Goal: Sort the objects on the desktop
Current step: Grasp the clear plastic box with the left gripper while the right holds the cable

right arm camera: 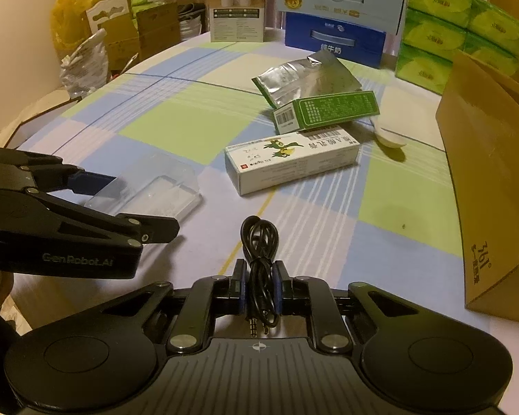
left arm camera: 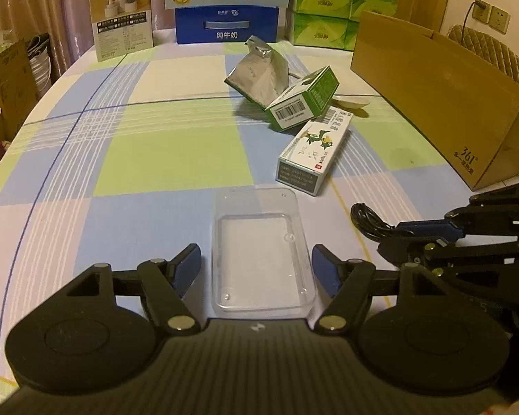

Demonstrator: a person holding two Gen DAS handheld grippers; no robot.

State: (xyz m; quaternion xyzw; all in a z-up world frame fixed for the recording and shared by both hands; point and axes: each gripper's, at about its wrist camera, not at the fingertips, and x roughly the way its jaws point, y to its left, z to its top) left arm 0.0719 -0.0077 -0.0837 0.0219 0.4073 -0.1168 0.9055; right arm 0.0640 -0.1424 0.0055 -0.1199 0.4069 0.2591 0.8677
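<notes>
Tray, clear rectangular plastic point(left arm camera: 261, 259): between spread left gripper point(left arm camera: 256, 269) fingers, long axis running forward; right gripper point(right arm camera: 257, 288) (beside it) pinches coiled black audio cable point(right arm camera: 259, 242).

1. Tray point(left arm camera: 259, 259): clear glossy plastic (smooth, see-through);
2. Pouch point(left arm camera: 257, 72): crinkled shiny foil;
3. Cloth point(left arm camera: 138, 145): matt checked fabric;
4. Carton point(left arm camera: 443, 100): plain matt brown cardboard;
5. Cable point(right arm camera: 259, 259): black, slightly glossy rubbery sheath, metal plug.
</notes>
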